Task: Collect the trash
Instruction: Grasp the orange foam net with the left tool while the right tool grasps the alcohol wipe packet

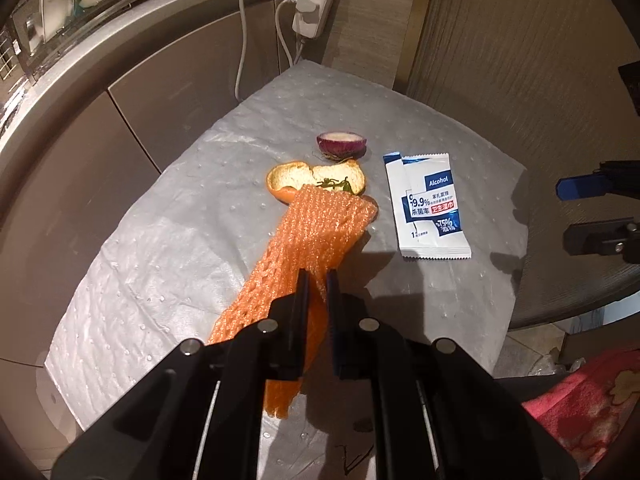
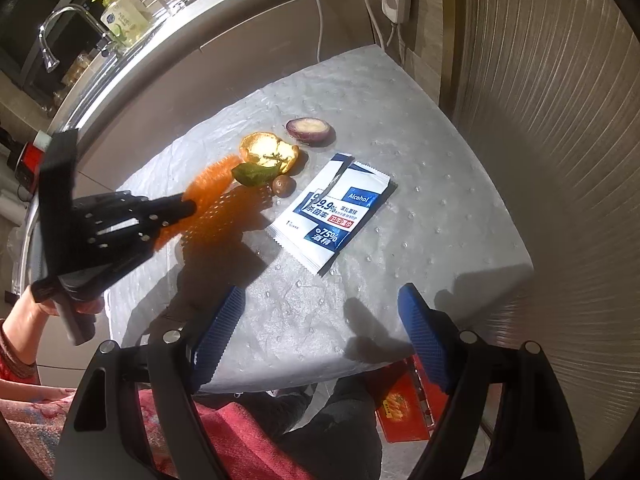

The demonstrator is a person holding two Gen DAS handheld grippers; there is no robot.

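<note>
My left gripper [image 1: 317, 280] clamps the orange net [image 1: 320, 224]; my right gripper [image 2: 320, 320] gapes empty. Peel [image 2: 269, 152], onion [image 2: 310, 128] and wipe packet [image 2: 332, 216] wait (nothing binned, I judge).

Warm indoor light falls from above and behind, bright on the grey dimpled absorbent mat [image 1: 168, 240] and glaring on its creases. Hard dark shadows of the tools lie across its near edge. Both fisheye views bend straight lines and darken to black at the corners. The ribbed beige wall [image 2: 540, 120] smears with blur.
</note>
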